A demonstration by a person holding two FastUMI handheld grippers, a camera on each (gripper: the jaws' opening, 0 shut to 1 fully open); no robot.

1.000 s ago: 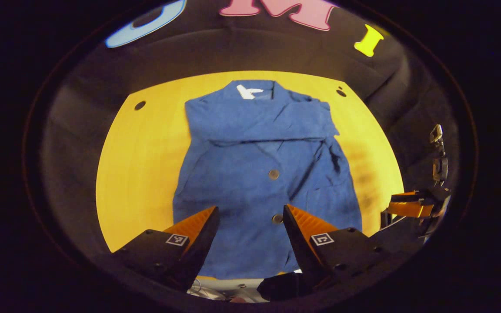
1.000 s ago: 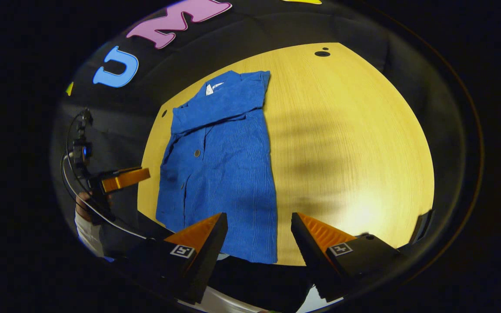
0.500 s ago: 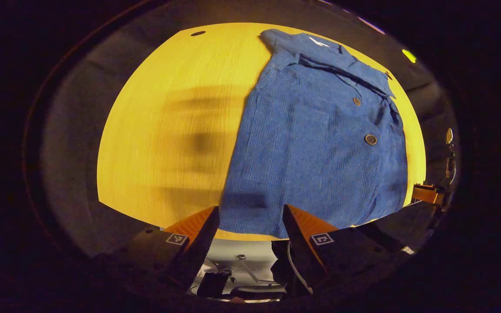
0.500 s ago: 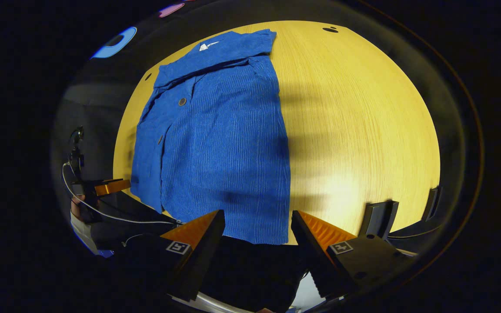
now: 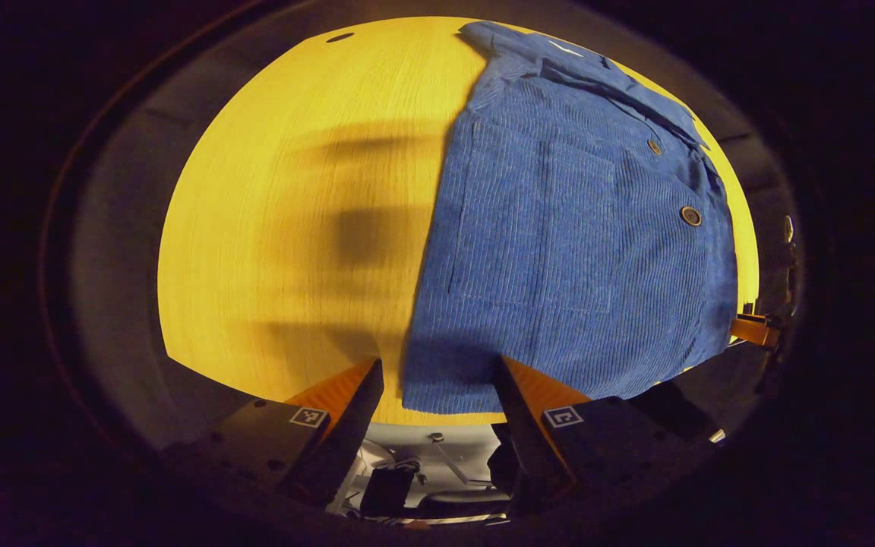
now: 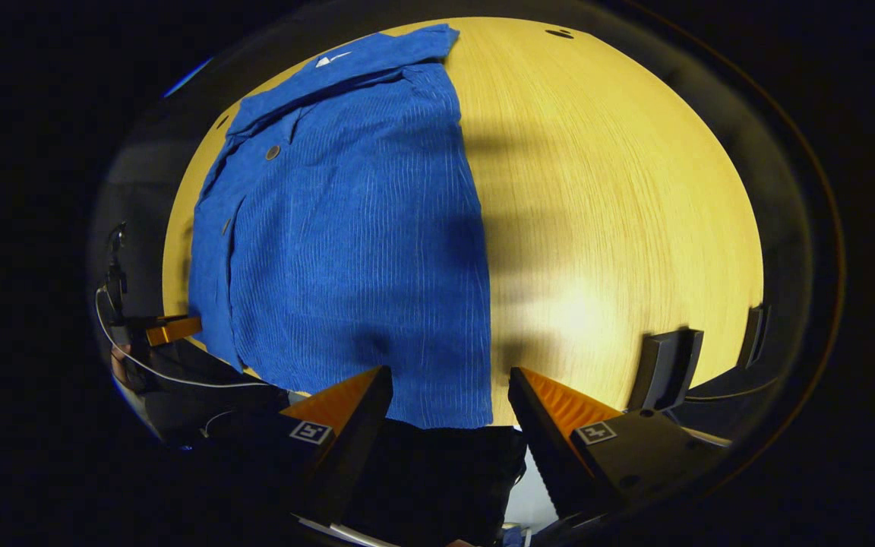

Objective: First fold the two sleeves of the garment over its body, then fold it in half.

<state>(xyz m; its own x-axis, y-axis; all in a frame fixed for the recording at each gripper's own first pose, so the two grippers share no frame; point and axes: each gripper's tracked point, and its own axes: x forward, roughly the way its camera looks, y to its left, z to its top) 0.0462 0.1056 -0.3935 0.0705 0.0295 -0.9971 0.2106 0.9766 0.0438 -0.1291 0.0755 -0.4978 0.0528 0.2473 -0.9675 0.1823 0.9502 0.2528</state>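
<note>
The blue garment lies flat on the yellow wooden surface, collar toward the top of the frame and hem at the bottom edge, close to the near rim of the surface. In the left gripper view it takes the right half of the frame; in the right gripper view the same garment takes the left half. The sleeves look already laid over the body, so I judge the fold in half is what remains.

The left gripper has its fingers apart, holding nothing, and they stand on each side of the lower left corner of the hem. The right gripper is spread too and empty, just over the lower right corner of the hem.

The cloth is ribbed, like corduroy, with buttons and a sewn pocket. I think it is soft and rather thick — it will bend easily but hold some weight, and the layers may slip on each other when lifted. The good places to take hold seem the two hem corners, pinching all layers together so the folded sleeves do not fall out.

The surface is smooth, with soft shadows across it and a small dark hole near the far edge. Around it the booth is dark — below the near edge some cables and metal parts show.
</note>
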